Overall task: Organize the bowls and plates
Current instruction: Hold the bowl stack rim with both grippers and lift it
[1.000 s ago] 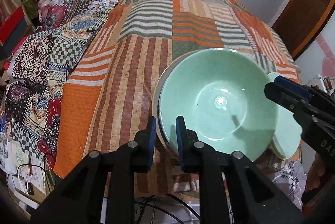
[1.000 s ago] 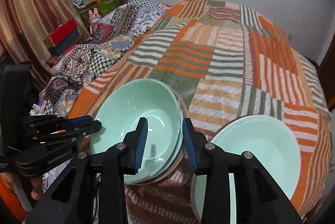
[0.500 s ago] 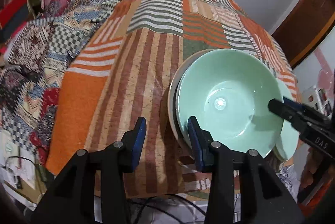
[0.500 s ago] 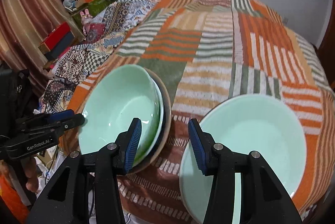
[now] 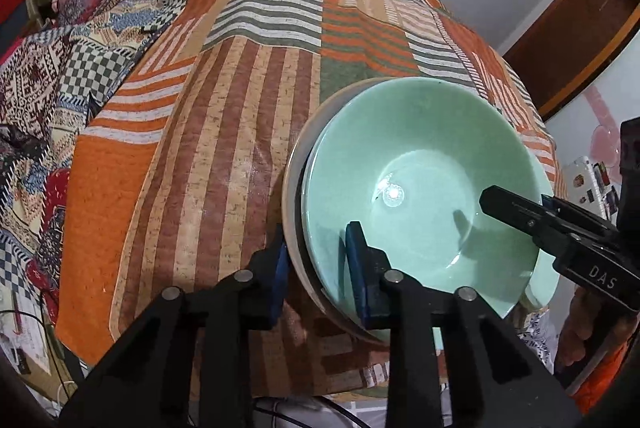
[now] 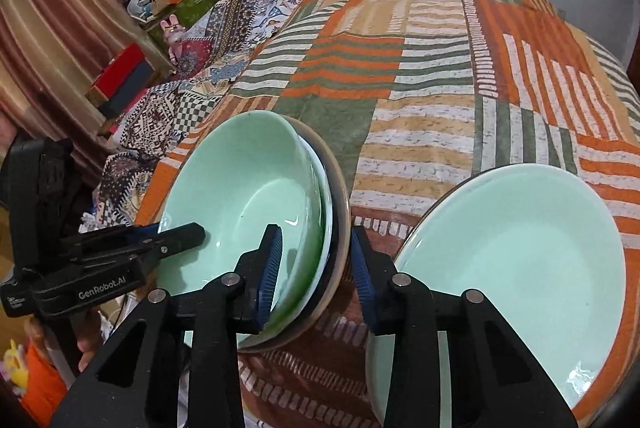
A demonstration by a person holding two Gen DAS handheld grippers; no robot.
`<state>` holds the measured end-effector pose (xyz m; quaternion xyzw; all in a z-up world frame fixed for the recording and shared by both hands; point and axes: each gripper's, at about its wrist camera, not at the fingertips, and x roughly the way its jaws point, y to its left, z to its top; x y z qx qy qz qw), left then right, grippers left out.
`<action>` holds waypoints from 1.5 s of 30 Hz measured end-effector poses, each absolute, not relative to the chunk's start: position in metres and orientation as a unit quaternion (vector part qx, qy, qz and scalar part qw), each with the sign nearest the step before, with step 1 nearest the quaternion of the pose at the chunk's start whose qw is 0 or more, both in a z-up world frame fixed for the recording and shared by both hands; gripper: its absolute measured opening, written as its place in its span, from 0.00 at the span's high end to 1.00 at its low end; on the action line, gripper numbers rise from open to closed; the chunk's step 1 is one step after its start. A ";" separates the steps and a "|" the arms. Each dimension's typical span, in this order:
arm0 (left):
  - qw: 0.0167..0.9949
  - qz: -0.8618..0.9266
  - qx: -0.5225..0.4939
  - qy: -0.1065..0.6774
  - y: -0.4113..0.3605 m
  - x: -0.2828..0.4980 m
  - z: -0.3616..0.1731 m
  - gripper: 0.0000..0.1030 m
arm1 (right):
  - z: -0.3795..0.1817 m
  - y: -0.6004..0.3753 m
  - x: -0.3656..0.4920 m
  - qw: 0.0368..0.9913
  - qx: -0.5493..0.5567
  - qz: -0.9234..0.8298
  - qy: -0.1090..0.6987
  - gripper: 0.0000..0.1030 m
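Two hand-held grippers straddle opposite sides of a stack of dishes near the front edge of a bed covered in a striped patchwork blanket (image 5: 248,76). The left gripper (image 5: 316,268) has its fingers spread, one blue pad inside the green bowl (image 5: 420,164) and the other outside the stack, on either side of the near rims with a gap showing at each pad. The right gripper (image 6: 316,264) is likewise spread, its left pad over the inside of the bowl and its right pad outside the brown-edged plate (image 6: 340,196) that lies at the bottom of the stack; neither pad clearly presses the rims. The green bowl sits on top, nested in another pale dish whose rim shows just under it, and all rest on the brown-edged plate. A second, wide green plate (image 6: 520,248) lies just beside the stack on its right, at the blanket's front corner. A checkered quilt (image 5: 72,68) is bunched along the left side of the bed, with toys and boxes beyond it
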<state>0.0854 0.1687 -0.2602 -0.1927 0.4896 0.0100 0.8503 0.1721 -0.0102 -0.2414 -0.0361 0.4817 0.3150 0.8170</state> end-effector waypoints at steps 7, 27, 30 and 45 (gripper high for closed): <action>0.853 0.024 -0.178 0.489 0.163 0.085 -0.256 0.73 | -0.241 -0.007 0.173 0.821 -0.055 0.298 0.484 0.69; 0.878 0.026 -0.161 0.449 0.150 0.069 -0.209 0.73 | -0.212 -0.020 0.162 0.836 -0.039 0.294 0.461 0.69; 0.888 0.026 -0.153 0.433 0.144 0.063 -0.193 0.73 | -0.202 -0.024 0.159 0.842 -0.033 0.295 0.451 0.69; 0.919 0.008 -0.122 0.375 0.104 0.042 -0.128 0.73 | -0.151 -0.065 0.135 0.873 0.005 0.295 0.388 0.69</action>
